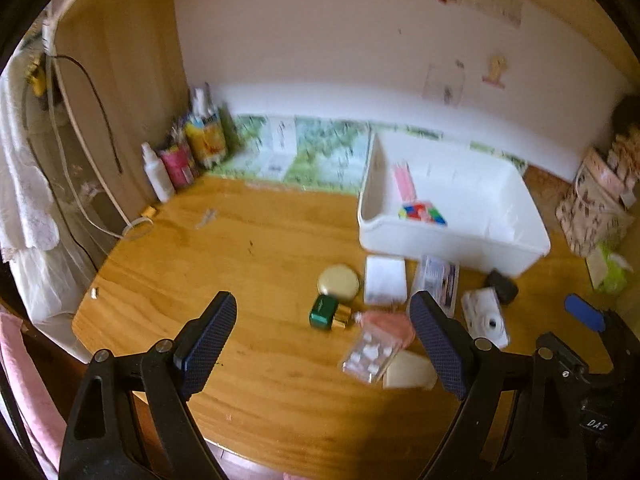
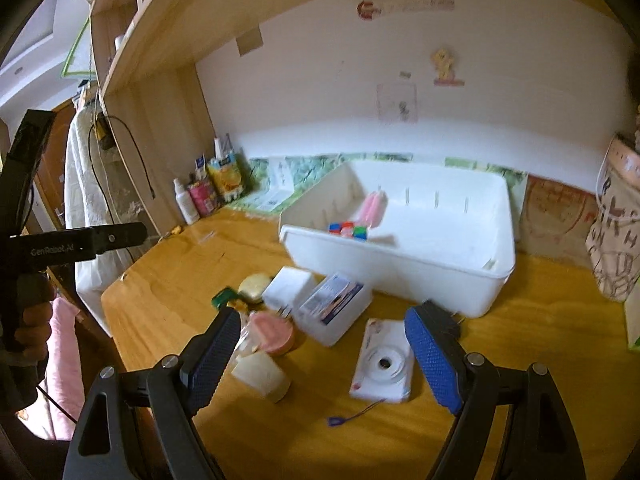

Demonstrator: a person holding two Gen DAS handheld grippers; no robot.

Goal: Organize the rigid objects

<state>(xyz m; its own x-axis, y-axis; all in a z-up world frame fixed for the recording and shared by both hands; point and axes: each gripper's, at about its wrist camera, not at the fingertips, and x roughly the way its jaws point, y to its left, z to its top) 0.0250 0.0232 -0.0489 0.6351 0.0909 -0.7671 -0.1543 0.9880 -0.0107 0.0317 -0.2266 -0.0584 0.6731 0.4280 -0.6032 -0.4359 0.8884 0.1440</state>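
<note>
A white bin (image 1: 452,240) (image 2: 400,264) stands on the wooden desk and holds a colourful cube (image 1: 422,213) (image 2: 354,231) and a pink item (image 2: 374,208). In front of it lie a white toy camera (image 2: 382,364) (image 1: 486,316), a clear card box (image 2: 334,306), a white box (image 1: 385,280), a round gold tin (image 1: 339,280), a green bottle (image 1: 328,312), a pink round case (image 2: 272,332) and a cream block (image 2: 262,374). My left gripper (image 1: 324,344) is open above the desk. My right gripper (image 2: 322,360) is open, the camera near its right finger.
Bottles and cans (image 1: 188,152) stand at the back left corner by a wooden side panel. A patterned bag (image 2: 616,232) sits at the right. A small purple-tipped item (image 2: 338,420) lies near the front. The desk's front edge (image 1: 248,446) is close below the left gripper.
</note>
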